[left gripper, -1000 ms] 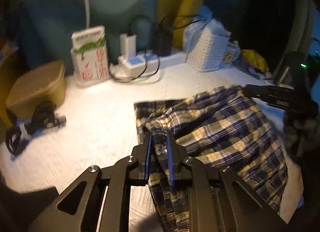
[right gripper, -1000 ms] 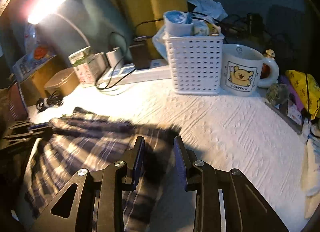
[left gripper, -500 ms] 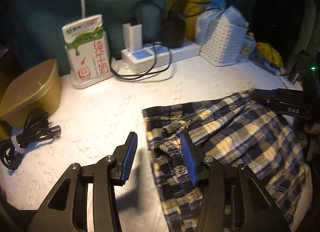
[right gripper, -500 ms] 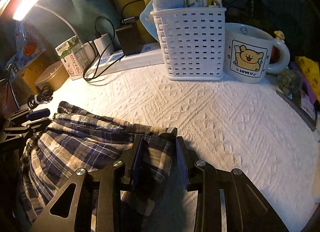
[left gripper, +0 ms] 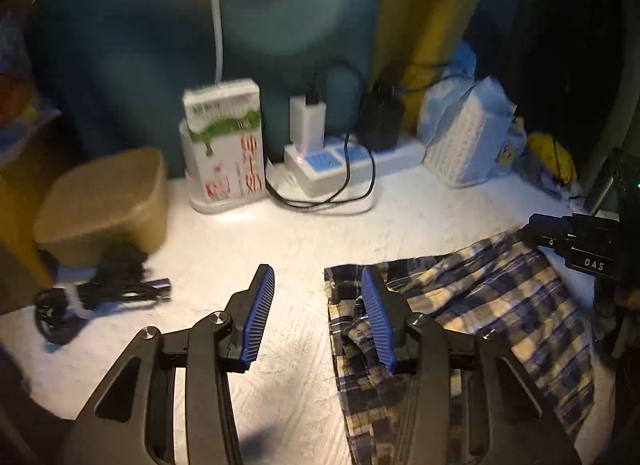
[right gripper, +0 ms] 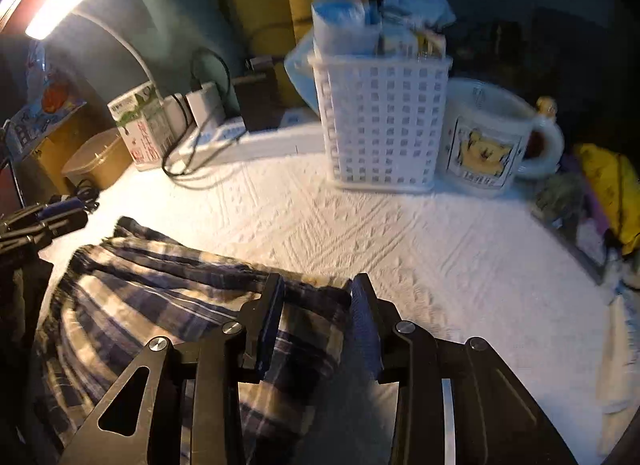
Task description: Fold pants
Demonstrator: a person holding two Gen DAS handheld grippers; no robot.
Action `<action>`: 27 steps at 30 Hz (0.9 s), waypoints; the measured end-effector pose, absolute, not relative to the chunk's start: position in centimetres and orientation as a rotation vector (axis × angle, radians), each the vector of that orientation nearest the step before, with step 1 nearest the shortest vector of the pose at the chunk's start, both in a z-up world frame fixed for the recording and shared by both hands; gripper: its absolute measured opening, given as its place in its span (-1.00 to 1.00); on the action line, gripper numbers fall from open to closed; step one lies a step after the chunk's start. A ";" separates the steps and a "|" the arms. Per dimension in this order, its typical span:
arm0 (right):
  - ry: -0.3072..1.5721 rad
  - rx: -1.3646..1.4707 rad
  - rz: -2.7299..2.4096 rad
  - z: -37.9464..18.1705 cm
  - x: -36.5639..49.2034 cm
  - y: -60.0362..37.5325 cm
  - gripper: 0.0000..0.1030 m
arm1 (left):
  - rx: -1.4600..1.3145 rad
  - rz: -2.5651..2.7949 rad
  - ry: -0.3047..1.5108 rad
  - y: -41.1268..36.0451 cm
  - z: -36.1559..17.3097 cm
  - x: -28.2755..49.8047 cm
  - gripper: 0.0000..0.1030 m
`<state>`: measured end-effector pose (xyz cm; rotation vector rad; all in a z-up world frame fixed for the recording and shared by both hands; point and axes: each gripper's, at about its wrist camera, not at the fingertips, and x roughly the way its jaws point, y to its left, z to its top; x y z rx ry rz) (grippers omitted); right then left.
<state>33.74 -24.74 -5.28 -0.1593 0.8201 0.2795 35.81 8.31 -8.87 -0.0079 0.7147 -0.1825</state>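
Note:
The plaid blue-and-yellow pants (left gripper: pixel 472 313) lie folded on the white textured table cover. My left gripper (left gripper: pixel 318 297) is open and empty, its right finger just over the pants' left edge. In the right wrist view the pants (right gripper: pixel 160 285) lie at lower left. My right gripper (right gripper: pixel 316 297) is open, its jaws straddling the pants' near corner without pinching it. The right gripper also shows in the left wrist view (left gripper: pixel 560 235) at the pants' far right edge. The left gripper shows in the right wrist view (right gripper: pixel 48 217) at far left.
At the back stand a milk carton (left gripper: pixel 224 145), a power strip with chargers (left gripper: pixel 328 169), a white basket (right gripper: pixel 380 125) and a bear mug (right gripper: pixel 492 137). A tan lidded box (left gripper: pixel 104 205) and a coiled black cable (left gripper: pixel 96 293) sit left. Clutter lies at right (right gripper: pixel 600 193).
My left gripper let go of the pants, opened wide and drew back to the left. My right gripper opened off the pants' corner. The pants now lie flat.

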 end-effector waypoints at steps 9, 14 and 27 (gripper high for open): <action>0.766 -0.183 0.287 -2.3 30.1 -23.6 -0.03 | 0.007 -0.234 0.746 6.5 -9.6 32.6 -0.11; 0.783 -0.181 0.282 -2.8 29.1 -23.9 0.24 | -0.002 -0.242 0.804 6.0 -12.0 32.2 -0.11; 0.851 -0.099 0.278 -5.8 31.3 -26.3 0.38 | -0.009 -0.309 0.837 5.6 -13.5 36.7 0.29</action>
